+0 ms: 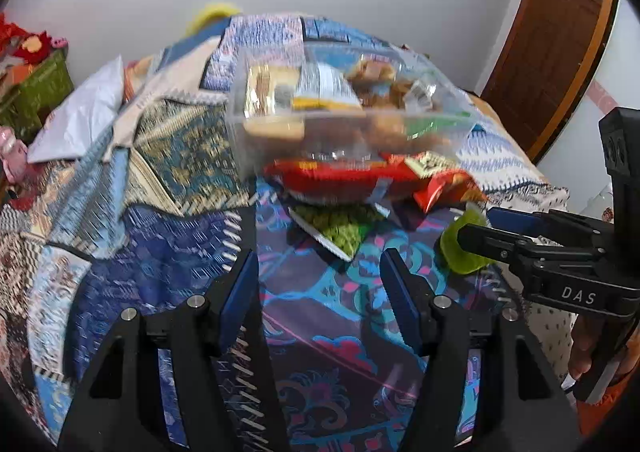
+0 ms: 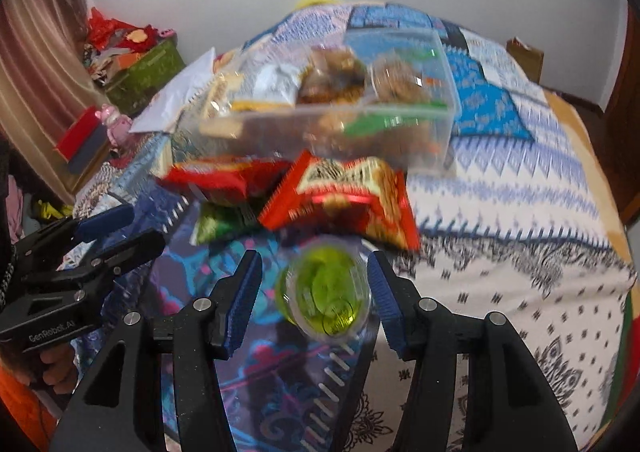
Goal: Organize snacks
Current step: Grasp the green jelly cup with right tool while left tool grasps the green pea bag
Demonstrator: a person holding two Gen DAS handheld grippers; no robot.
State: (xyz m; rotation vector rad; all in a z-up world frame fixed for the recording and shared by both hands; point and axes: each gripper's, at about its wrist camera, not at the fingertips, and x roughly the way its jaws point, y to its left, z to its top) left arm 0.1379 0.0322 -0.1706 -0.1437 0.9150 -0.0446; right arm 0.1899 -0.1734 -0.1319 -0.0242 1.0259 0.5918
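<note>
From the left wrist view, the left hand-held gripper (image 1: 320,276) stands wide and empty over the patterned bed cover (image 1: 168,268). Ahead lies the clear plastic box (image 1: 344,111), already holding several snacks, with a red packet (image 1: 340,179) against its near wall and a green packet (image 1: 340,226) just in front of that. At right, the right hand-held gripper (image 1: 480,232) reaches in around a green jelly cup (image 1: 466,248). There is open cover on the near left for this gripper to move.

From the right wrist view, the jelly cup (image 2: 326,294) lies between the wide-spread fingers of the right hand-held gripper (image 2: 314,284), not yet pinched as far as the blur allows. Likely the step is grasping it for the box (image 2: 340,103). Close squarely on the cup's wall and gently, since thin plastic may squash or slip. Two red packets (image 2: 344,195) lie between cup and box, so lift clear over them. The bed's right edge is well apart; the left hand-held gripper (image 2: 108,236) hovers near on the left.
</note>
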